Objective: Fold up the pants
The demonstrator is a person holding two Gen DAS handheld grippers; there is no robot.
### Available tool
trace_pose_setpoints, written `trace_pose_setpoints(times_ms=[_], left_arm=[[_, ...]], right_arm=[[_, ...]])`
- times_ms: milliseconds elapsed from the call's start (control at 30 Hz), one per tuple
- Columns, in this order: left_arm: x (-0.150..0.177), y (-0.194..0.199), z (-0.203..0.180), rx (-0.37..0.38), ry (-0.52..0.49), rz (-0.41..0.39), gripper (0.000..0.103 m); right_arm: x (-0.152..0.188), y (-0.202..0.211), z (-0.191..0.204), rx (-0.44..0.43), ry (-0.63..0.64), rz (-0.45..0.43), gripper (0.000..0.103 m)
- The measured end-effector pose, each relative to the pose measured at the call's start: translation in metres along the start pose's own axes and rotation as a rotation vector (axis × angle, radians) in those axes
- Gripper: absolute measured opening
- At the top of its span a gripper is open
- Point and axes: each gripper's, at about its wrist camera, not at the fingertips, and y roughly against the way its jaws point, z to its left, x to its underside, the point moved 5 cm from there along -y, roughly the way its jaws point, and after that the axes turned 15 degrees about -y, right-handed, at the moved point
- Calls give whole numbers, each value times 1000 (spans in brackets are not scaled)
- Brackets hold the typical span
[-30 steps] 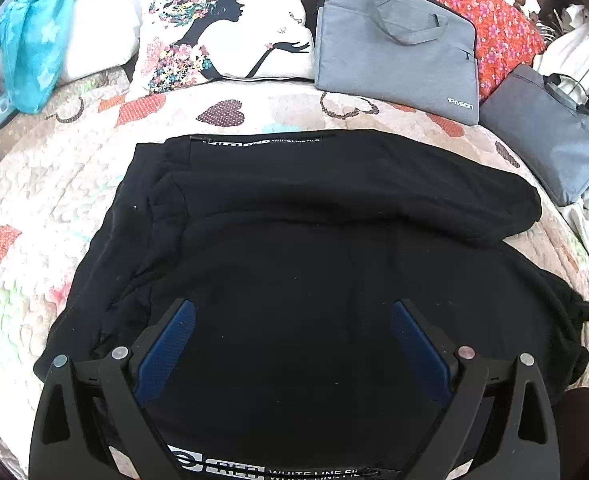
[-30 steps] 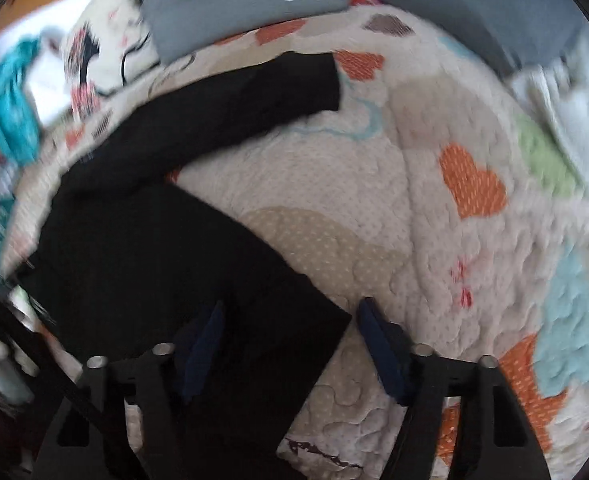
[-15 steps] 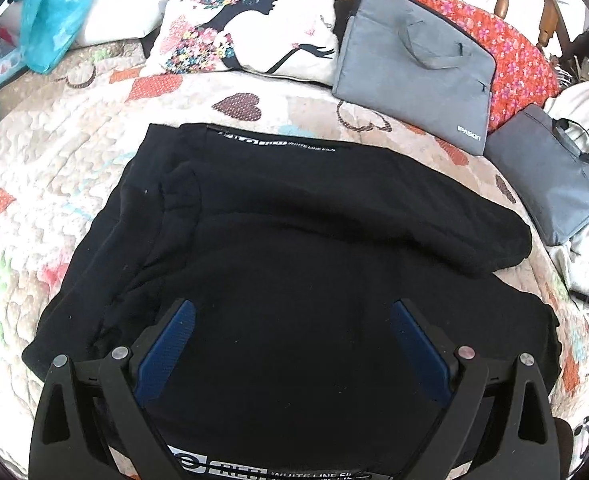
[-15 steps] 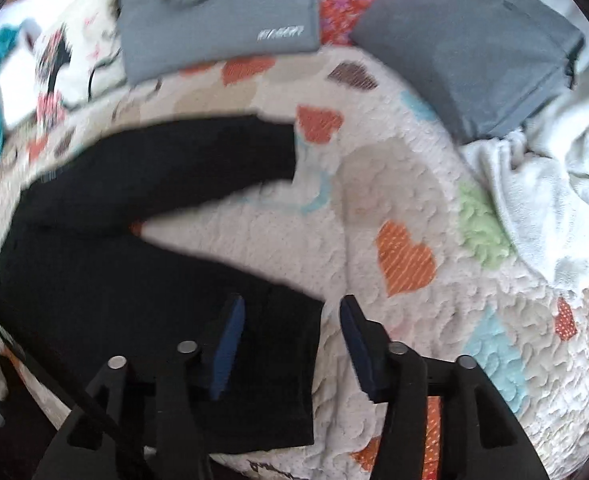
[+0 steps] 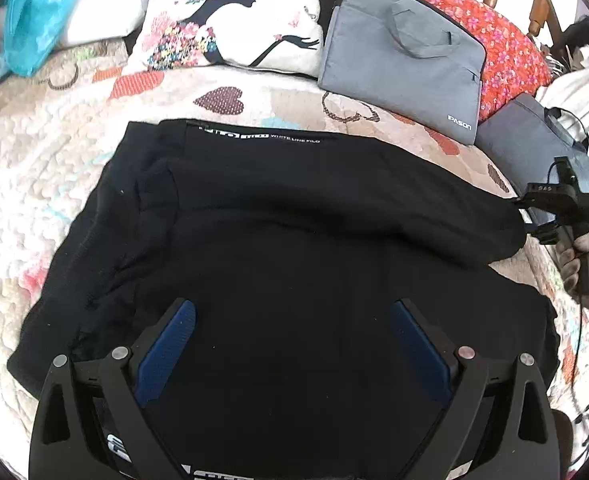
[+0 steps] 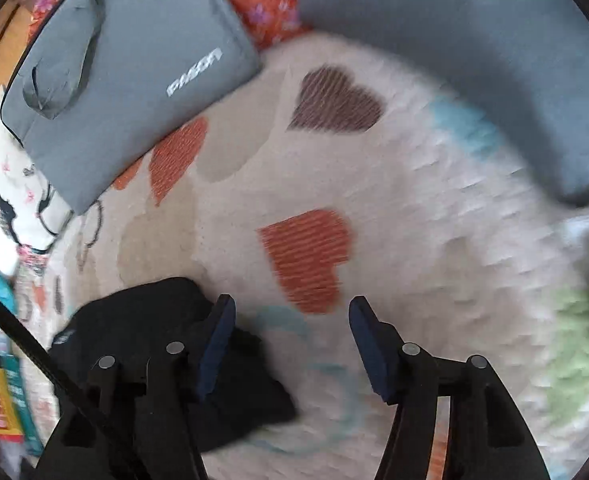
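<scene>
Black pants [image 5: 294, 240] lie spread on a heart-patterned quilt [image 5: 34, 168], waistband with white lettering at the far edge, one leg lying across the top toward the right. My left gripper [image 5: 292, 320] is open and empty, hovering low over the near part of the pants. My right gripper [image 6: 292, 312] is open and empty over the quilt [image 6: 434, 220], right beside the end of the far pant leg [image 6: 154, 320]. It also shows in the left wrist view [image 5: 550, 208] at the leg's right end, held by a gloved hand.
Two grey laptop bags [image 5: 402, 52] [image 5: 534, 148], a white printed pillow [image 5: 230, 16] and a red floral cushion [image 5: 506, 48] line the back of the bed. A turquoise cloth [image 5: 30, 16] lies at back left. A wooden headboard stands behind.
My right gripper has swung from the near pant leg's hem up and across to the far leg's end; its view is motion-blurred. My left gripper has shifted only slightly over the pants.
</scene>
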Motion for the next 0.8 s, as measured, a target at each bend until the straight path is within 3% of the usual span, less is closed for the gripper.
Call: trace_pose_setpoints(times_ms=[100,200,233,267,367,500,567,633,733,800], left_arm=[[0,-4,1,15,13,11,98],[0,-2,1,11,13,8,98],[0,-2,1,9,14,5,98],[1,-2,1,7,16,5,98],[1,-3,4,7,28,14,98],[1,-4,5,8,39,14,98],[1,-4,5,7,37,15,98],[1,-5,4,5,31,19,98],[1,-5,3,1,24,22,98],[1,-6,3,3,26,22,98]], right_arm=[[16,-10,22,42,103,2,62],[21,-3,28,100,171,-43,31],[21,1,29,75,166,-45,3],[19,9,28,32,139,-48,1],[11,34,25,15,137,-133,1],[-3,51,22,83,118,-240,3],[-3,39,24,18,112,-151,9],[2,16,28,7,127,-65,22],[19,-16,36,26,164,34,22],[30,-21,44,17,184,29,23]])
